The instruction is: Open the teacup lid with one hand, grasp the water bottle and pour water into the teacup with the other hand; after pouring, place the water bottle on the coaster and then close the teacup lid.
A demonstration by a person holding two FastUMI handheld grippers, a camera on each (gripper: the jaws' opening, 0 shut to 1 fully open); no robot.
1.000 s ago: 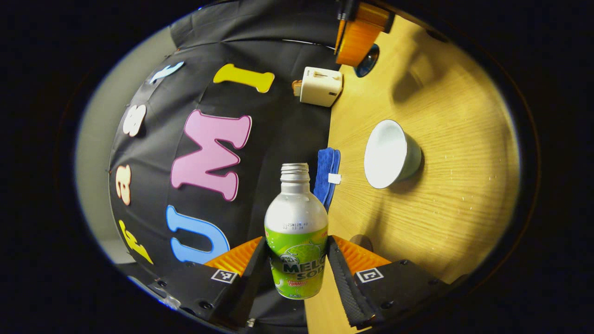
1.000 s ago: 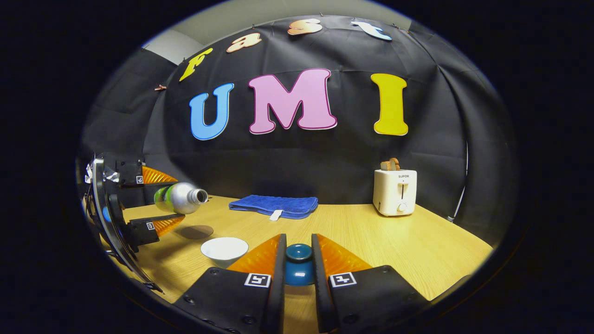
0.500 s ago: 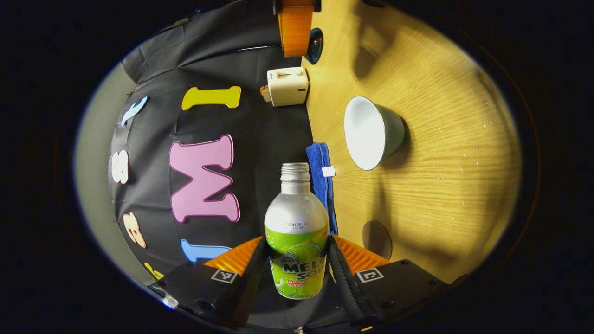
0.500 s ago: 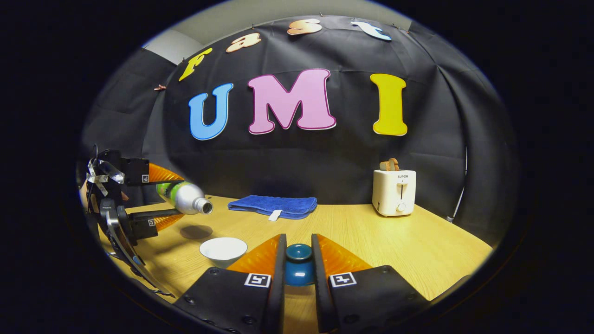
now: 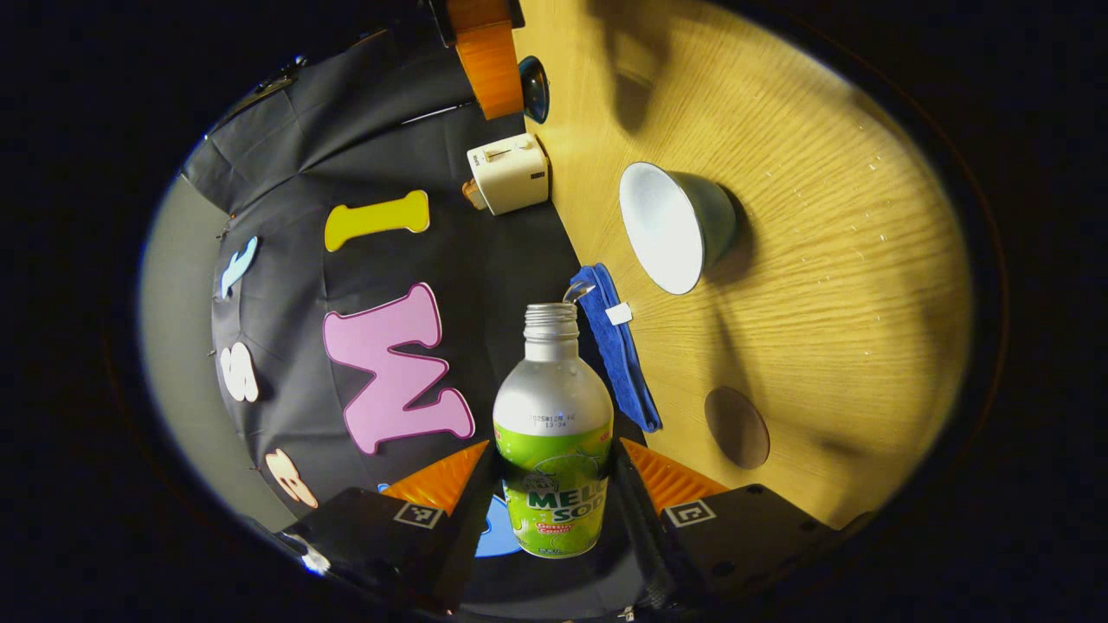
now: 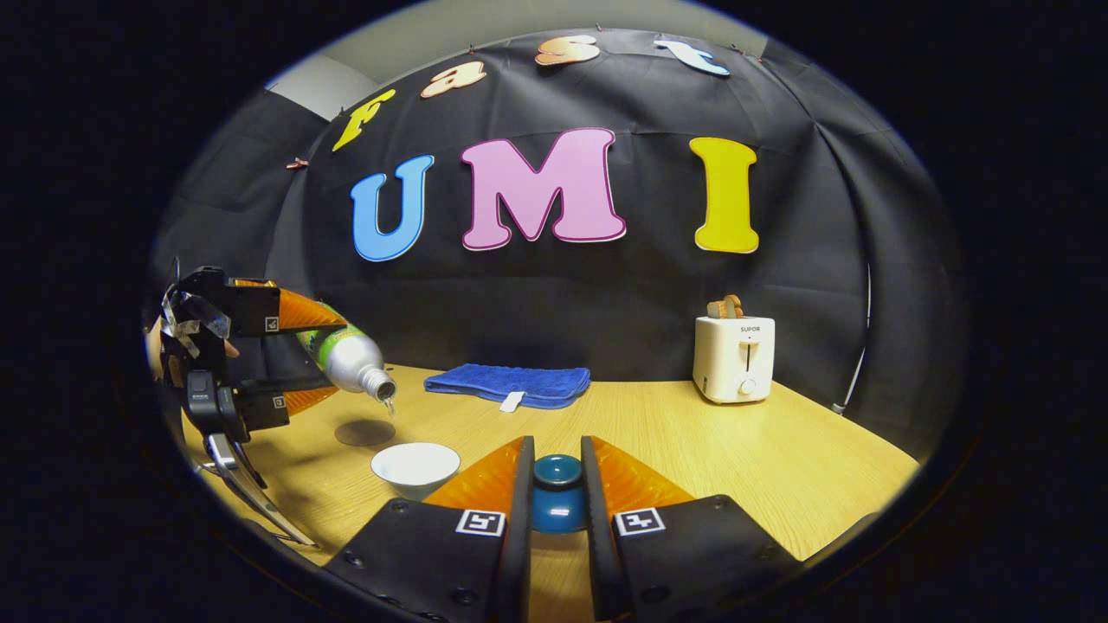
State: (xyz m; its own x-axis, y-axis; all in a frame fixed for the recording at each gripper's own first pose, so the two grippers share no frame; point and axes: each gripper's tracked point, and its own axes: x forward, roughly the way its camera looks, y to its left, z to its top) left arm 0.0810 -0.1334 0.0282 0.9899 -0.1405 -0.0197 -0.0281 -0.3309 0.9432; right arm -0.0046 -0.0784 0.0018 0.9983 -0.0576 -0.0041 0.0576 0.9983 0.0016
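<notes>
Wooden table (image 6: 779, 450) lies bare rightward; left hand-held gripper (image 5: 554, 484) grips tilted water bottle (image 5: 552, 433); right hand-held gripper (image 6: 554, 493) clamps lid (image 6: 557, 493).

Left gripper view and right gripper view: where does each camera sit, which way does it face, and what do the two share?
Left gripper view: rides the left gripper, rolled sideways; looks along its fingers, which clamp the tilted water bottle, toward the teacup and coaster; the other gripper shows at the top.
Right gripper view: rides the right gripper, level above the table, facing the booth wall; its fingers grip the lid; the left gripper and a hand show far left.
Shared: bottle, teacup, coaster, blue towel, toaster.
</notes>
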